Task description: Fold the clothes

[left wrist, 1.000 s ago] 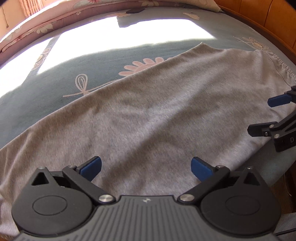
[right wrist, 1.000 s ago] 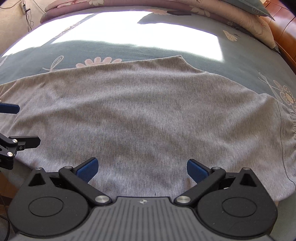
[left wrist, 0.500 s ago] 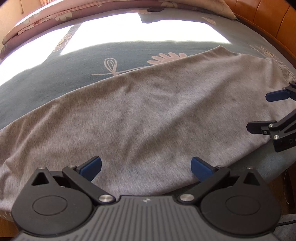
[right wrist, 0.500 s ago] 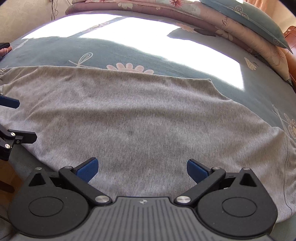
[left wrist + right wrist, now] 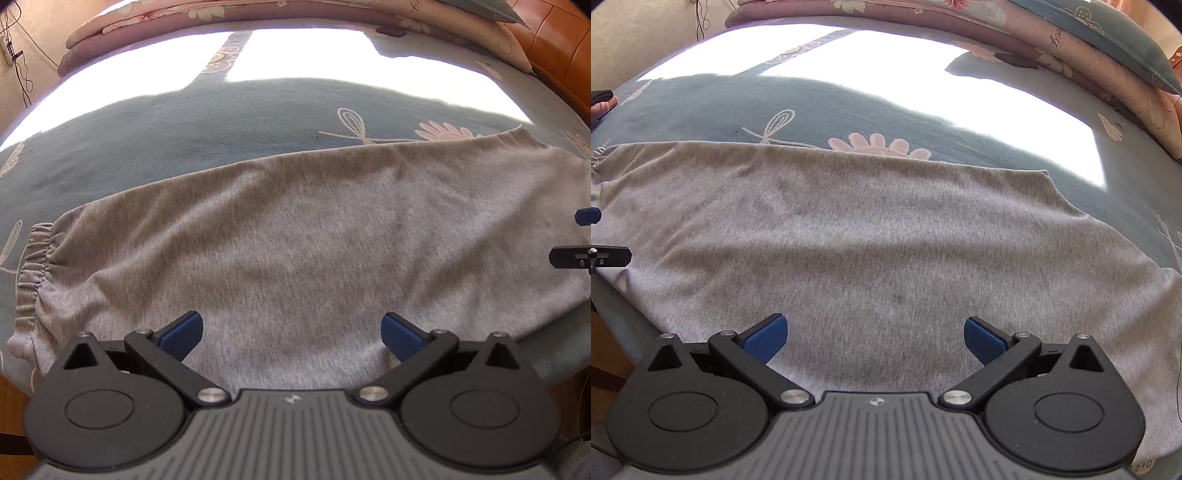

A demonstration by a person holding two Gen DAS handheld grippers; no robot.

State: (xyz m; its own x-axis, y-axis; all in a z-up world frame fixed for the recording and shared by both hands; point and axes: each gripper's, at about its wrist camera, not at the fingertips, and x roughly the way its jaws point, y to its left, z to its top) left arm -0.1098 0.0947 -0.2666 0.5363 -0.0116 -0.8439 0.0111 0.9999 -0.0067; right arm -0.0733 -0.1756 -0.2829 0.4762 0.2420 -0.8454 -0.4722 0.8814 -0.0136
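Observation:
Grey sweatpants (image 5: 295, 240) lie flat across the teal bedsheet, folded lengthwise, with the gathered elastic cuff (image 5: 35, 266) at the left. The same grey sweatpants (image 5: 868, 240) fill the right wrist view. My left gripper (image 5: 291, 334) hovers open over the near edge of the cloth, nothing between its blue pads. My right gripper (image 5: 873, 338) is open too, over the near edge further right. The right gripper's fingers (image 5: 576, 254) show at the right edge of the left wrist view, and the left gripper's fingers (image 5: 609, 254) at the left edge of the right wrist view.
The teal bedsheet (image 5: 221, 122) with flower prints carries a bright sun patch beyond the pants. Folded quilts and pillows (image 5: 1052, 40) are stacked at the far side. A wooden headboard (image 5: 561, 48) rises at the right. The bed's near edge (image 5: 613, 306) drops off at lower left.
Both grippers have shifted leftward along the pants; the elastic cuff has come into the left wrist view. Both stayed open and the cloth has not moved.

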